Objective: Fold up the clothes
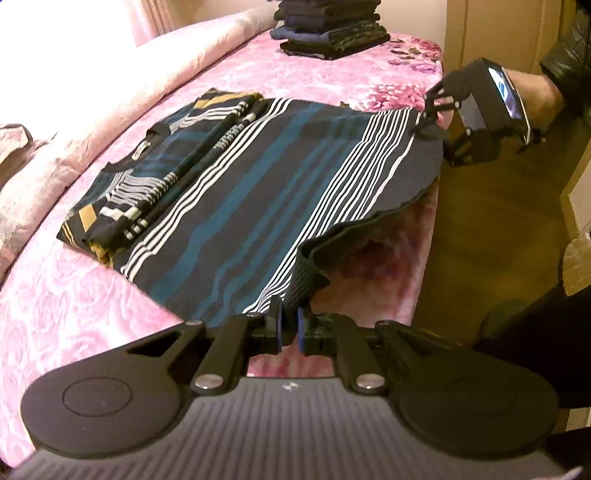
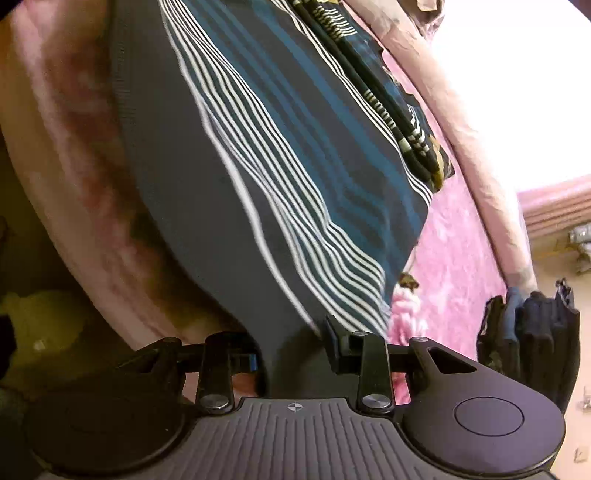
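Striped sweater lies flat on the pink floral bedspread, sleeves already folded in over the far (collar) end. Its ribbed hem hangs off the near bed edge, so the long axis runs from the hem away toward the collar. Both grippers sit on that hem, one at each corner, well apart.

L gripper: jaws closed, pinching the near hem corner, cloth bunched between the pads.

R gripper: hem corner lies between the jaws. Gap is still visible in the R wrist view, and I can't tell if the pads press yet. From the L view it shows at the far hem corner, fingertips on the cloth.

Next move likely needs both corners carried together toward the collar, so the R grip matters most.

Hard to see: R view is blurred, and the R pad faces are hidden by fabric. Stack of dark folded clothes is cut off at the top edge.
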